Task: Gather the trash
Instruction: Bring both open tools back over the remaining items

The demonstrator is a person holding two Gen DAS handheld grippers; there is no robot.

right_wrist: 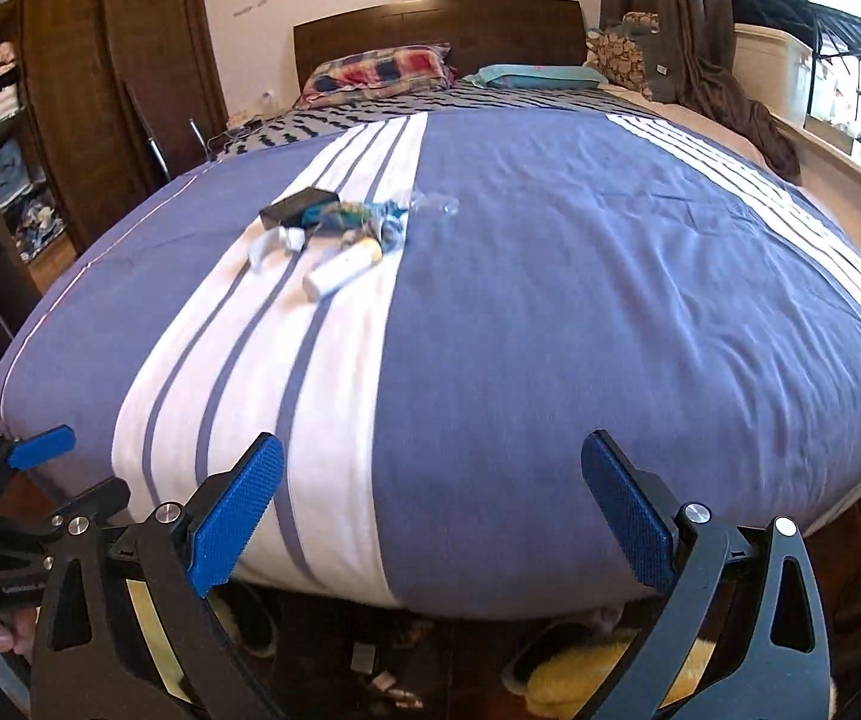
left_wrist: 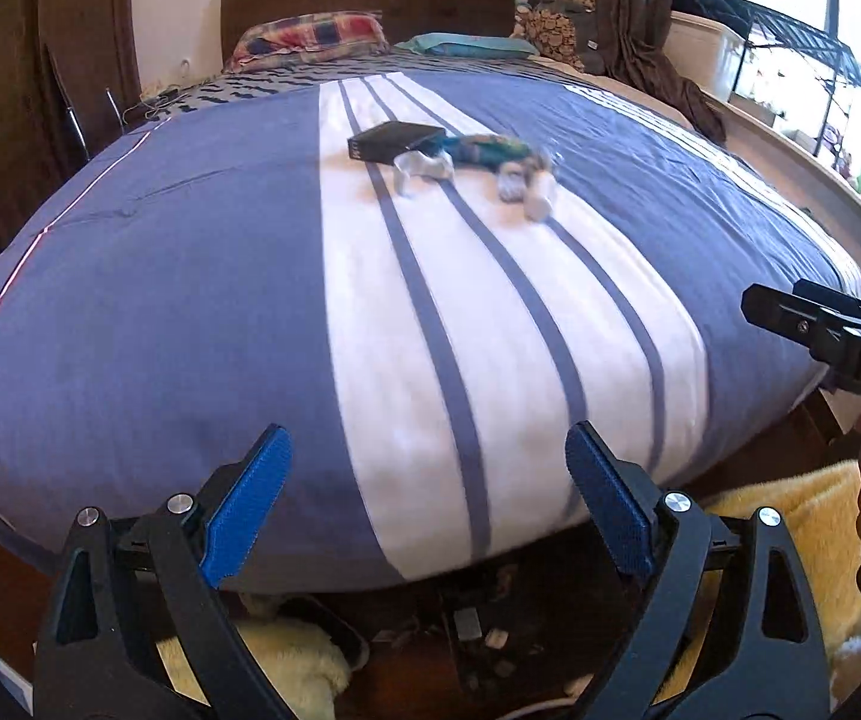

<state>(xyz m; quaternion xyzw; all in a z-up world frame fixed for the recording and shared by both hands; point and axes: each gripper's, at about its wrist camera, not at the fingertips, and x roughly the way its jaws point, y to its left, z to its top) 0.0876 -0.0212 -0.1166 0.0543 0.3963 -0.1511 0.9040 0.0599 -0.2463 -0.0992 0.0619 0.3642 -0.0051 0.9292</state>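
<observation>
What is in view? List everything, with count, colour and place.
bed cover: one, blue with white stripes, over the bed
trash pile: one cluster, mixed colours, on the white stripe
black box: one, at the pile's far left
white tube: one, nearest piece
pillows: two, one plaid, one teal, at the headboard
headboard: one, dark wood
left claw: open, empty
right claw: open, empty

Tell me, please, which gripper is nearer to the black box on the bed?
Left, probably, though only slightly. The black box lies almost straight ahead of the left gripper, but ahead and off to the left of the right gripper.
</observation>
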